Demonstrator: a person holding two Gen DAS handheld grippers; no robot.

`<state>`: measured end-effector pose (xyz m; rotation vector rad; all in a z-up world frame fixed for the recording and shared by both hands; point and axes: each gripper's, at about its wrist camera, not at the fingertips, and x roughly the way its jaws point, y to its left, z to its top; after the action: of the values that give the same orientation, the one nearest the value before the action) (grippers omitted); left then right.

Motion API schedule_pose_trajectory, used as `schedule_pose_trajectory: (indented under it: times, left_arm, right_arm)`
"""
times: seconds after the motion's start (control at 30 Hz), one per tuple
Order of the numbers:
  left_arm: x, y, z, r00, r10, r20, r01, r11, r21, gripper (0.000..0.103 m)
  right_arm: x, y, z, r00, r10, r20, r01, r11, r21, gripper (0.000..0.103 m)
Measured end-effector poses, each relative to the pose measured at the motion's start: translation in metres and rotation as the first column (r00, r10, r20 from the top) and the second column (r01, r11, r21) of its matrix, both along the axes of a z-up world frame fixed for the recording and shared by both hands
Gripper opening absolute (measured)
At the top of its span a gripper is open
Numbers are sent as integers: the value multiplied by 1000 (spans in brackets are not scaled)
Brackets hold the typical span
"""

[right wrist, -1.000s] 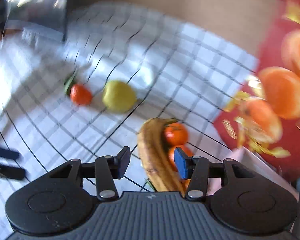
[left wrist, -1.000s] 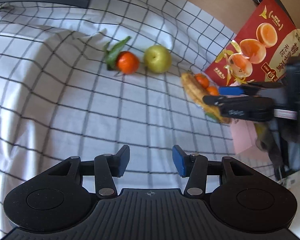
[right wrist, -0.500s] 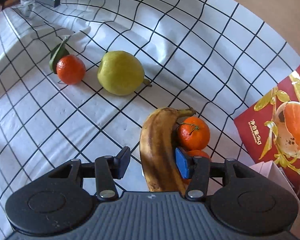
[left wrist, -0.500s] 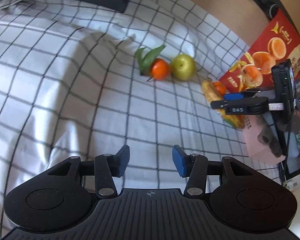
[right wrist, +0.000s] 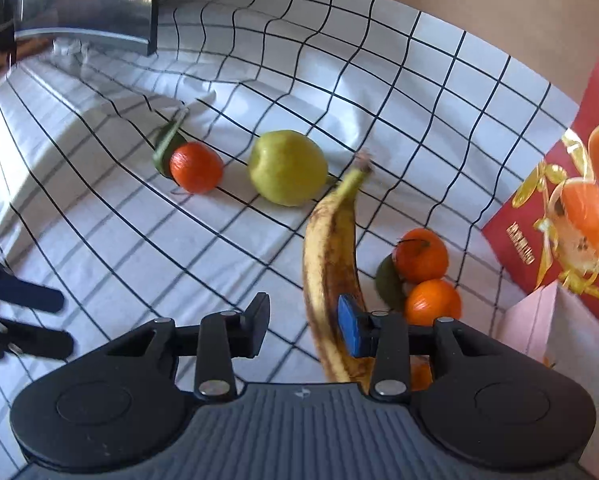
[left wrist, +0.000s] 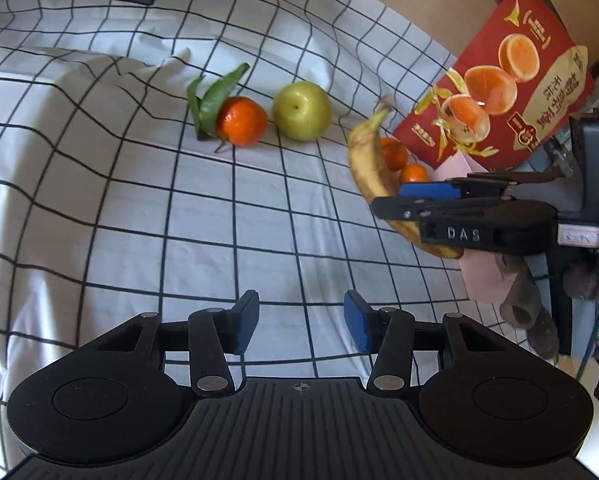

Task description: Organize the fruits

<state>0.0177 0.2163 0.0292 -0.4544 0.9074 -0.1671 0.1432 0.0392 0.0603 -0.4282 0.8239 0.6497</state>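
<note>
On the checked cloth, left to right: leafy tangerine, pear, then banana between the right gripper jaws, just closing but not yet pinching; soft and bruisable, best gripped mid-body; left gripper wide, empty

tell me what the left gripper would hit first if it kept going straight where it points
Probably just the checked cloth: the left gripper is open, with nothing between its fingers. The leafy tangerine and pear lie farther ahead.
</note>
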Motion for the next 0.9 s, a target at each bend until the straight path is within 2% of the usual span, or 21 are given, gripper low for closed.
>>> schedule_pose_trajectory:
  times: [0.1,0.2,0.23,0.33,0.37,0.5,0.63,0.7,0.73,0.83,0.9]
  left_arm:
    - [2,1,0,1000,0,-2,0,1000,3,52]
    - [2,7,0,1000,17,-4,-17,1000,7,52]
    - [1,10,-1,1000,28,-7,-28,1000,8,52]
    - [1,18,-4,998,60,-20,-60,998,9,52]
    - [1,20,-4,997,71,-23,-70,997,11,52]
    - [0,28,-2,995,95,-29,-95,995,24,52]
    - [2,30,-2,993,107,-38,-106,994,39,52]
    - [5,30,1,995,99,-29,-98,994,50,52]
    - [7,29,2,996,93,-19,-91,994,58,52]
    - [13,26,9,997,66,28,-69,994,91,52]
    - [20,23,17,997,35,72,-45,989,139,52]
  right_arm:
    - [-10,4,-3,998,27,-50,-25,999,38,39]
    - [-23,2,6,998,60,-18,-59,997,59,38]
    - [-24,-1,10,998,59,-1,-59,996,63,42]
    - [-13,-15,17,999,40,0,-40,997,64,63]
    - [-7,-20,14,999,35,-16,-34,997,64,64]
    - [14,-26,-7,993,28,-116,-22,998,52,64]
    - [12,-12,-23,995,59,-82,-60,998,-10,62]
    - [16,-10,-25,992,50,-119,-48,999,23,52]
    - [15,-11,-26,990,47,-133,-42,998,38,44]
    - [2,-13,-26,995,-3,-100,6,999,37,42]
    - [-7,-18,-26,992,-52,-114,59,997,57,41]
